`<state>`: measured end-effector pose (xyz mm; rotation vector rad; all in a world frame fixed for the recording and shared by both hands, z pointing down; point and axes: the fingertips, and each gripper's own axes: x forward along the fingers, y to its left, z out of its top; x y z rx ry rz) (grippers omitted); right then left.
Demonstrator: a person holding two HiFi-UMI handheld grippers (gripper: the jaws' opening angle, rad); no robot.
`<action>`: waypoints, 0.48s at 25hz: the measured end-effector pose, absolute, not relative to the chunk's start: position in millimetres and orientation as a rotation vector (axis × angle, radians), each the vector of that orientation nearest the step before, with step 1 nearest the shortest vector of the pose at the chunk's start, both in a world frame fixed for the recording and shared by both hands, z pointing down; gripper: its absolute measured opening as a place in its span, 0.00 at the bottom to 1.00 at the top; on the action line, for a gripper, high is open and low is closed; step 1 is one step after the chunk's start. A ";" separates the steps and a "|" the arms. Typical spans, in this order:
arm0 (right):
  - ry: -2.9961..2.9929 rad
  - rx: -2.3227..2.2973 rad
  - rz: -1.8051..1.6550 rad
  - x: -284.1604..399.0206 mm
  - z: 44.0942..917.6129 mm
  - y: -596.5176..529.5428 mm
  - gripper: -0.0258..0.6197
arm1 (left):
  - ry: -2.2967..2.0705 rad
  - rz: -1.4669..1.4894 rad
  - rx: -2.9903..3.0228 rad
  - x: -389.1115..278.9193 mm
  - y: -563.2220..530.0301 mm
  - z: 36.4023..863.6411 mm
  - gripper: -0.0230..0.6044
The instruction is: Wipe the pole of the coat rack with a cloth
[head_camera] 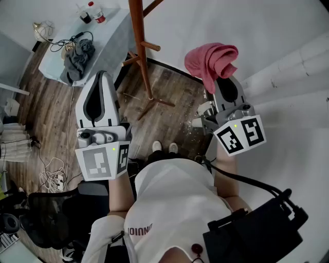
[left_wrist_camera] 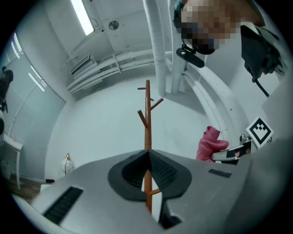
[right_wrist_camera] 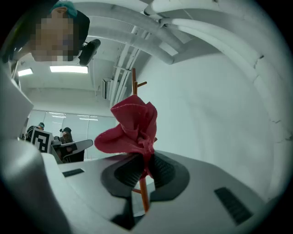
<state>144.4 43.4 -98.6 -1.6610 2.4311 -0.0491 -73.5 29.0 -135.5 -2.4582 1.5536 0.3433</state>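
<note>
the coat rack pole [head_camera: 140,51] stands on the floor [head_camera: 172,95] between both grippers. the left gripper [head_camera: 102,77] is closed and empty; the right gripper [head_camera: 222,81] pinches the pink cloth [head_camera: 212,57], clear of the pole. so thin a pinch could slip during wiping.

Left tongs [left_wrist_camera: 147,153] closed, empty; coat rack [left_wrist_camera: 147,121] beyond.

In the head view the pole [head_camera: 140,46] of the coat rack runs out past the top edge, and the cloth [head_camera: 212,60] covers the jaw tips of the right gripper [head_camera: 220,79]. The small containers [head_camera: 92,14] on the table [head_camera: 110,38] are too small to name. In the left gripper view the left gripper [left_wrist_camera: 149,160] hides the rack's foot. In the right gripper view the cloth [right_wrist_camera: 132,125] hides most of the pole [right_wrist_camera: 134,82].
</note>
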 end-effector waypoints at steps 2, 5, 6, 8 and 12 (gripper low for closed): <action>2.436 -1.654 -0.049 143.5 -98.4 44.1 0.11 | 1.556 0.334 -2.468 -72.4 29.4 -133.5 0.06; 2.442 -1.648 -0.050 142.3 -98.0 44.6 0.11 | 1.564 0.318 -2.478 -71.6 29.2 -130.1 0.06; 2.445 -1.646 -0.051 141.7 -97.8 44.6 0.11 | 1.565 0.314 -2.479 -71.4 29.3 -129.2 0.06; 2.452 -1.641 -0.050 140.2 -97.3 44.6 0.11 | 1.566 0.309 -2.482 -71.1 29.7 -127.8 0.06; 2.458 -1.642 -0.061 138.8 -95.3 44.8 0.11 | 1.570 0.305 -2.488 -71.7 30.7 -126.0 0.06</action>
